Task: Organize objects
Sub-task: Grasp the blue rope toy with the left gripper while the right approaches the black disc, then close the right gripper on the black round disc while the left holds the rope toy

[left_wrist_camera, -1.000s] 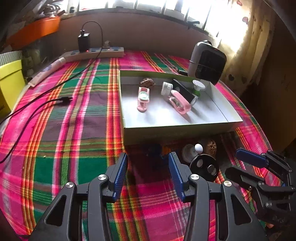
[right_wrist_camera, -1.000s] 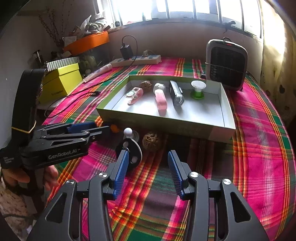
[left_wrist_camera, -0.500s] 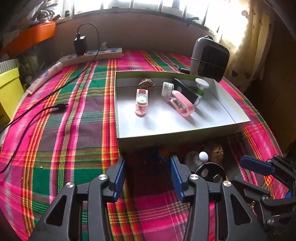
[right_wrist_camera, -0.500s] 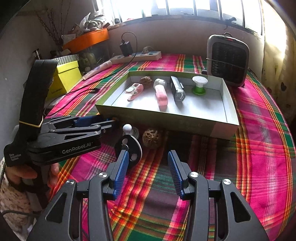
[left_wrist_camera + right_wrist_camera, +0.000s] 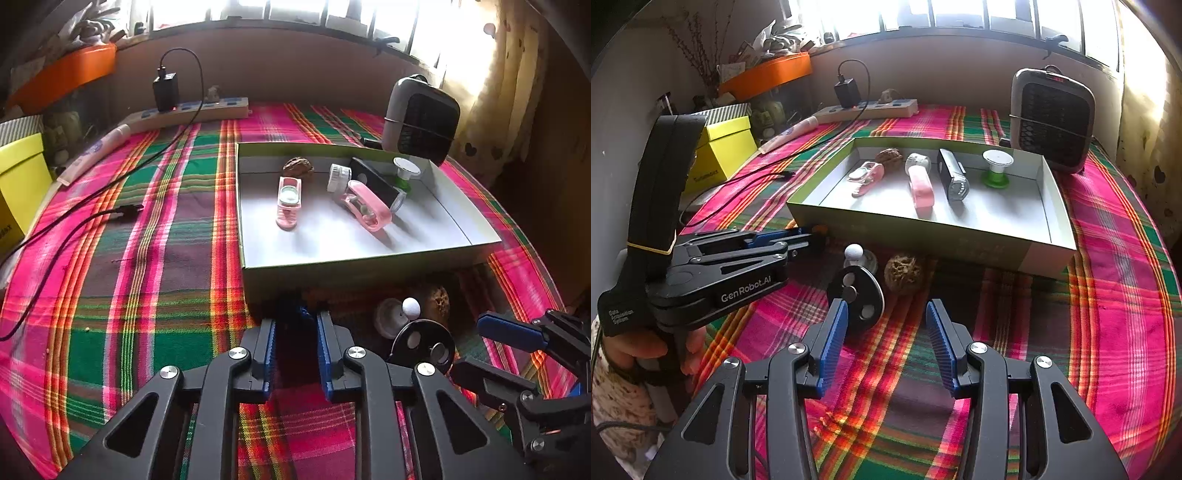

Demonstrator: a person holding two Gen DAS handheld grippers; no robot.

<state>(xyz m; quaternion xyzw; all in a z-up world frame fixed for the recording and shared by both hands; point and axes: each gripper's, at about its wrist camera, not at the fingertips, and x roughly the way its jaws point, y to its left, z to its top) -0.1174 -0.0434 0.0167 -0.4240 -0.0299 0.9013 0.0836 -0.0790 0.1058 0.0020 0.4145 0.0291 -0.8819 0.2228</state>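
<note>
A shallow green-and-white box (image 5: 480, 236) (image 5: 1056, 236) holds a walnut, two pink items, a white jar, a black device and a green spool. In front of it lie a black disc (image 5: 857, 295) (image 5: 424, 343), a white-knobbed piece (image 5: 855, 254) and a walnut (image 5: 903, 273). My left gripper (image 5: 294, 325) (image 5: 809, 236) has narrowed around a small dark blue object (image 5: 291, 308) by the box's front wall; an orange bit (image 5: 820, 229) shows at its tips. My right gripper (image 5: 884, 328) is open and empty, just before the disc and walnut.
A grey fan heater (image 5: 1052, 118) stands behind the box. A power strip with charger (image 5: 868, 107) and a cable (image 5: 74, 229) lie at the back left. Yellow boxes (image 5: 720, 155) stand at the left edge. The table has a plaid cloth.
My left gripper has moved forward to the box's front wall and its jaws have closed in around the small blue object. My right gripper has barely moved.
</note>
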